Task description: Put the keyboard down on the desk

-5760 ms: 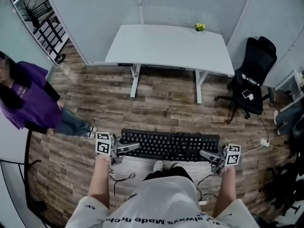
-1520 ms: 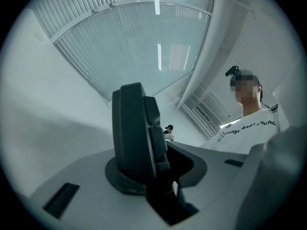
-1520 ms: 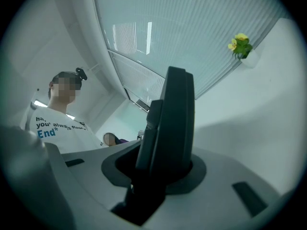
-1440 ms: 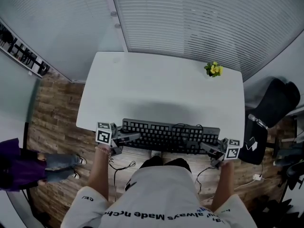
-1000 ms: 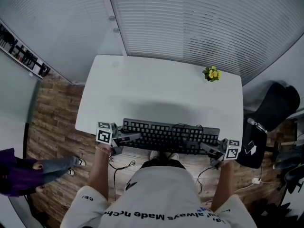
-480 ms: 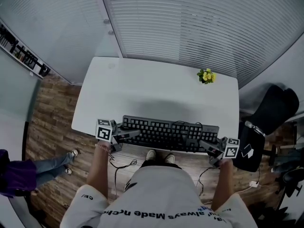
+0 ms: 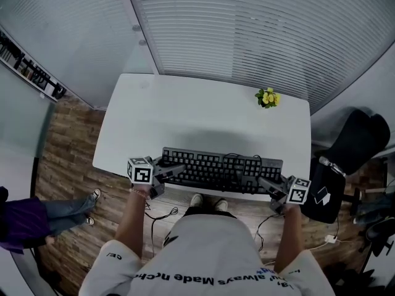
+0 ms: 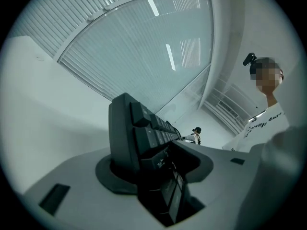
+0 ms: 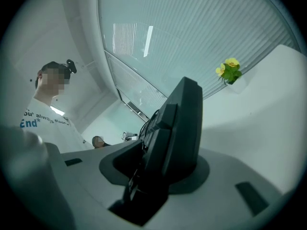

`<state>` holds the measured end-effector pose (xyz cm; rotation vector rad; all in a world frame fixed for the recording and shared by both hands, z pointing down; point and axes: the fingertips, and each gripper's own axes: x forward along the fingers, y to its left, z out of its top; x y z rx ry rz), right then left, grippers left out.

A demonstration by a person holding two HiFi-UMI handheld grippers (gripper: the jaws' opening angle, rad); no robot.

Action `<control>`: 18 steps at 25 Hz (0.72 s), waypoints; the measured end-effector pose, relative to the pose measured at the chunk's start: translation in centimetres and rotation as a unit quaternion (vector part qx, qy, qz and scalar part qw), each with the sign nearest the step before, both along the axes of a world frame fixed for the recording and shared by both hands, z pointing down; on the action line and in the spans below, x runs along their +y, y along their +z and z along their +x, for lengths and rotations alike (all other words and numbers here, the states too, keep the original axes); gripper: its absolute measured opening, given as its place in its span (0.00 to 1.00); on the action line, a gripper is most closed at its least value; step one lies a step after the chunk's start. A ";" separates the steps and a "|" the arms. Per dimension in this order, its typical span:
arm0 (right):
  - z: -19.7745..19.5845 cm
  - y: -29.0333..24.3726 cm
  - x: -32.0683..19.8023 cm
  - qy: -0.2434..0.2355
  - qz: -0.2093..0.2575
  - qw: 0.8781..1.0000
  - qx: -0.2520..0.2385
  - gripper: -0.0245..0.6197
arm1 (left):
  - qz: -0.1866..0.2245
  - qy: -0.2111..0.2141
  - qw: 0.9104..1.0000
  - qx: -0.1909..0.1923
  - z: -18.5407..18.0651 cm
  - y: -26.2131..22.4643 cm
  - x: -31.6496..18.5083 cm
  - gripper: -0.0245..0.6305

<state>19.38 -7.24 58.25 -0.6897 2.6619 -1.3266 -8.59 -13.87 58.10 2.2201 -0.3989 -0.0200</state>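
Now the keyboard (image 7: 222, 168) lies flat, keys up, on the white surface (image 7: 185, 110) near its front edge. Its long axis runs left to right across my view, parallel to that edge. My left tongs (image 7: 176, 170) are opening around the keyboard's left end, with a gap showing on the key side. My right tongs (image 7: 262, 184) are only beginning to part, and their pads rest against the right end.

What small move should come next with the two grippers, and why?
Probably finish opening, then draw both grippers outward off the ends. The keyboard lies flat on the desk near its front edge, and the left gripper and right gripper have its ends between jaws that are opening.
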 end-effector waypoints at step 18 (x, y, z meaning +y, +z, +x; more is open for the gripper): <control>0.8 4.4 -3.0 0.065 -0.030 0.995 0.073 0.46 | -0.012 -0.073 0.996 -0.049 -0.5 4.1 -2.4 0.49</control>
